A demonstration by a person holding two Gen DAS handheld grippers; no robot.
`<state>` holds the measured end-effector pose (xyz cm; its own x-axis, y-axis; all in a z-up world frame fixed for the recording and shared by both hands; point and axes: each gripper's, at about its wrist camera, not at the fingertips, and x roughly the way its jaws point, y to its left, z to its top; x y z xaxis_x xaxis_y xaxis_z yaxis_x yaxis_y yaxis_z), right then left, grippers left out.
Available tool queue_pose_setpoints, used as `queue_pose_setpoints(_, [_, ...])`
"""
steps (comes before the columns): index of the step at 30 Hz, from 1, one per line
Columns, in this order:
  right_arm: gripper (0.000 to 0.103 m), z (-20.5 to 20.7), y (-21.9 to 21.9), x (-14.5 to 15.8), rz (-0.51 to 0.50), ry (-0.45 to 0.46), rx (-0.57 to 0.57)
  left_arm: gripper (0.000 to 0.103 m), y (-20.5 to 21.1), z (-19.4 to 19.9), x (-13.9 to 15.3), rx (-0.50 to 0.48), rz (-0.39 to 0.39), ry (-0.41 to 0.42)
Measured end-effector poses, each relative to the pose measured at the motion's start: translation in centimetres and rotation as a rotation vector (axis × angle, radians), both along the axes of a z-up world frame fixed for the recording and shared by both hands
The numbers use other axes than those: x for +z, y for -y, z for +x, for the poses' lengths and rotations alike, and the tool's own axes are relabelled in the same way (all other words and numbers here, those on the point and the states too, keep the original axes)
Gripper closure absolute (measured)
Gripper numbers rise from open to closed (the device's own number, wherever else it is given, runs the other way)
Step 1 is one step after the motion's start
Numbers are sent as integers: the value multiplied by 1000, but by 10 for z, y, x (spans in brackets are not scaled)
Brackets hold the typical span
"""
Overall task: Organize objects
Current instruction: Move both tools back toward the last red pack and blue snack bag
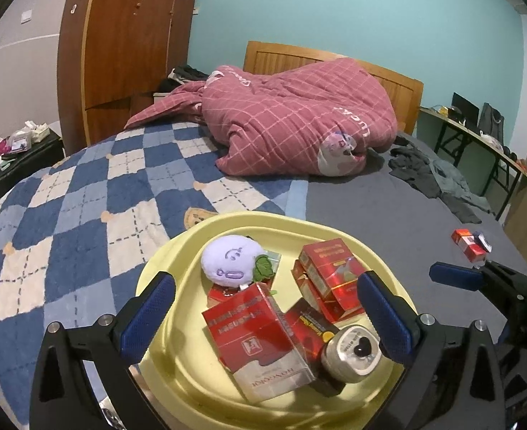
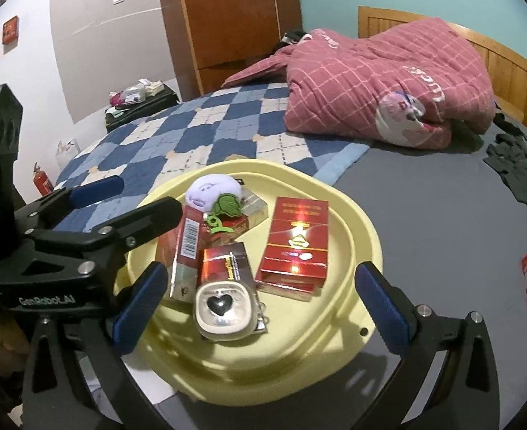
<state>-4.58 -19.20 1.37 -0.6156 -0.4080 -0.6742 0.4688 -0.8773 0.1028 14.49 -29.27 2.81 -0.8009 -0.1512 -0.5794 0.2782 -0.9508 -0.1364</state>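
A pale yellow tray (image 1: 177, 247) sits on a bed, filling the lower centre of both wrist views, partly on a blue-and-white checked blanket (image 1: 84, 193) and partly on a grey sheet (image 1: 371, 208).

Inside the tray, at its upper left, lies a lilac plush toy (image 1: 229, 259) with a green leaf. Just below it in the left wrist view a red-and-white carton (image 1: 260, 340) lies tilted, and a small dark red box (image 1: 308, 326) leans against it. A silvery case with a black heart (image 1: 353, 353) rests at the near edge of that box. Right of centre, red boxes (image 1: 329, 276) are stacked together.

The left gripper (image 1: 267, 317) hangs over the tray with its blue-padded fingers spread wide and nothing between them. The right gripper (image 2: 260, 302) is likewise wide apart and empty, straddling the heart case over the tray's near side.

Outside the tray, at the right edge of both frames, a red-and-white pack (image 1: 471, 245) lies alone on the grey sheet, well apart from the tray.

A crumpled pink quilt (image 1: 299, 122) lies in the upper centre, dark clothes (image 1: 431, 175) to its right, and a wooden wardrobe (image 1: 127, 43) at the upper left.
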Motion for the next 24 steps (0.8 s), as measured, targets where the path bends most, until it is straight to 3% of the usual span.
queue_pose_setpoints(9, [0, 15, -46, 4, 43, -1, -52, 0, -40, -18, 11, -67, 16, 0])
queue_pose_setpoints(12, [0, 26, -82, 9, 32, 8, -106, 0, -62, -30, 19, -112, 45, 0])
queue_pose_setpoints(21, [0, 48, -187, 43, 61, -30, -297, 0, -161, -70, 59, -285, -5, -33])
queue_pose_setpoints(24, [0, 53, -223, 47, 50, -28, -360, 0, -190, -83, 64, -327, 22, -41])
